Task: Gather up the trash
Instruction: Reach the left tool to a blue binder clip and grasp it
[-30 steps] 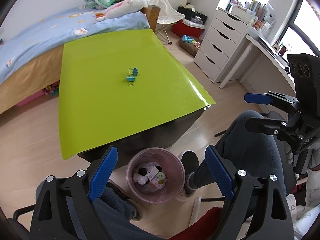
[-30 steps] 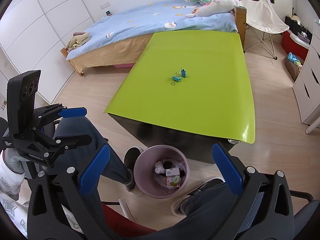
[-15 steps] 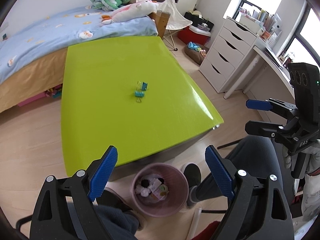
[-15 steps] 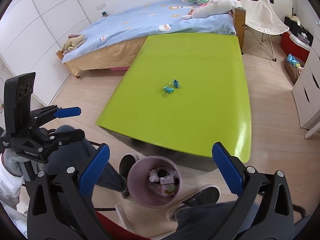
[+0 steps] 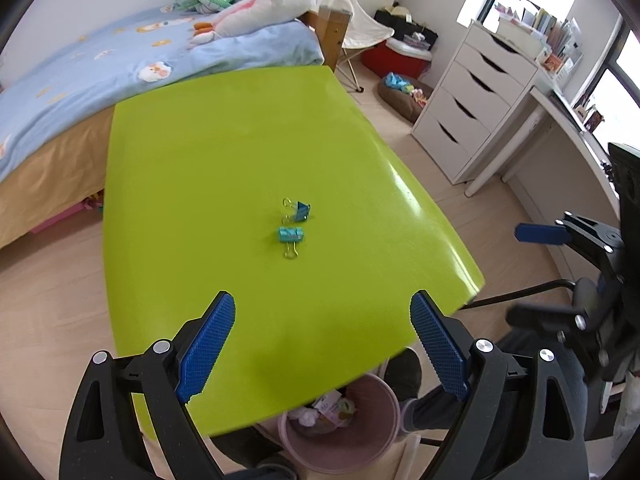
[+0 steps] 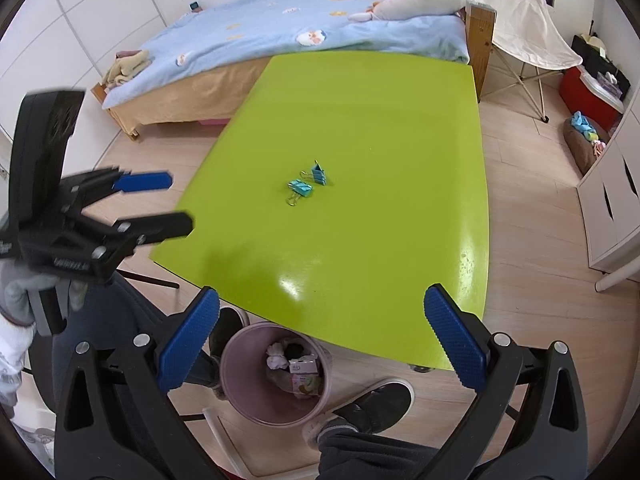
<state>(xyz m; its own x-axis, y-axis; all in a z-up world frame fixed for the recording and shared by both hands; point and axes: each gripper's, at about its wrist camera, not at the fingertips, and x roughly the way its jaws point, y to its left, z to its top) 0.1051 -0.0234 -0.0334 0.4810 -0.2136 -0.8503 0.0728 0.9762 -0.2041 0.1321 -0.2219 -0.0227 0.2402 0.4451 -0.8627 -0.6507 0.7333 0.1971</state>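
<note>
Two blue binder clips [image 5: 291,234] [image 6: 300,188] lie together near the middle of the lime-green table [image 5: 208,184] [image 6: 380,120]. My left gripper [image 5: 322,340] hangs open over the table's near edge, short of the clips, with nothing between its fingers. My right gripper [image 6: 322,332] is open and empty too, above the near edge and the pink trash bin [image 6: 234,364]. The bin stands on the floor by the table and holds crumpled paper and small cartons; in the left wrist view the bin [image 5: 360,448] is partly hidden under the table edge. Each gripper shows in the other's view, the right gripper [image 5: 528,272] and the left gripper [image 6: 176,202].
A person's legs and dark shoes [image 6: 372,404] flank the bin. A bed [image 6: 280,32] with plush toys lies beyond the table. A white drawer unit [image 5: 472,108] and a desk stand on the right, with a folding chair [image 6: 524,40] and floor clutter behind.
Both grippers have moved forward from over the bin toward the table. The clips are nearer, and the bin has slid to the bottom of both views. Both pairs of jaws stayed wide.
</note>
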